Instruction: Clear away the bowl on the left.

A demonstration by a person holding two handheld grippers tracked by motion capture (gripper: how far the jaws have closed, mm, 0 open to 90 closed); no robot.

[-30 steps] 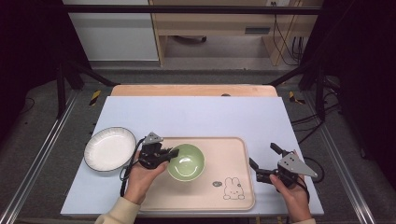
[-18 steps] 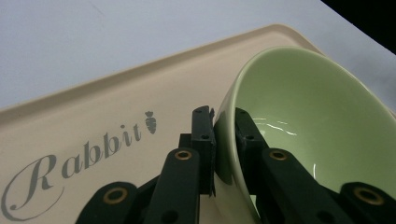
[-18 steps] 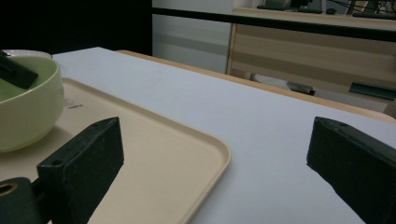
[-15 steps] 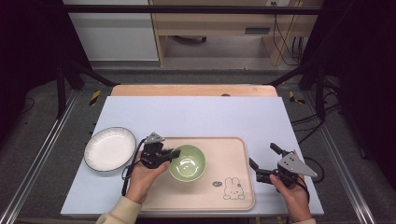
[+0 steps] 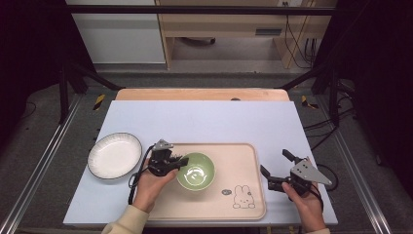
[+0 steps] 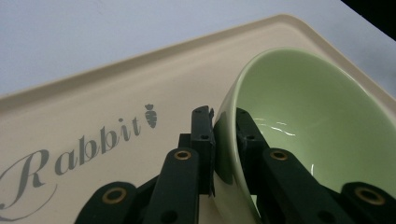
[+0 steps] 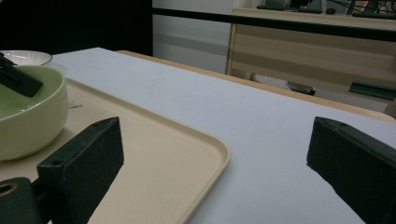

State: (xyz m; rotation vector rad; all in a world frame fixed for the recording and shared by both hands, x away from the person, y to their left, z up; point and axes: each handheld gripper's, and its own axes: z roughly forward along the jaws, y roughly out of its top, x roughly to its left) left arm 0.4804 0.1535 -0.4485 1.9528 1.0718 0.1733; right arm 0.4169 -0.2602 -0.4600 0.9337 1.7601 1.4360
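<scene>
A pale green bowl (image 5: 196, 170) sits on the left half of a beige tray (image 5: 238, 161). My left gripper (image 5: 182, 161) is shut on the bowl's left rim. In the left gripper view one jaw is outside and one inside the wall of the bowl (image 6: 317, 116), with the left gripper (image 6: 225, 114) pinching it above the tray (image 6: 93, 107). My right gripper (image 5: 274, 162) stands open just off the tray's right edge, with nothing between its fingers. In the right gripper view the right gripper (image 7: 217, 140) spans the corner of the tray (image 7: 154, 154), and the bowl (image 7: 28, 121) is at far left.
A white plate (image 5: 114, 155) lies on the pale blue tabletop (image 5: 209, 122) left of the tray. A rabbit drawing (image 5: 242, 196) marks the tray's front right. The plate (image 7: 23, 56) shows behind the bowl in the right gripper view. Metal frame rails run along both table sides.
</scene>
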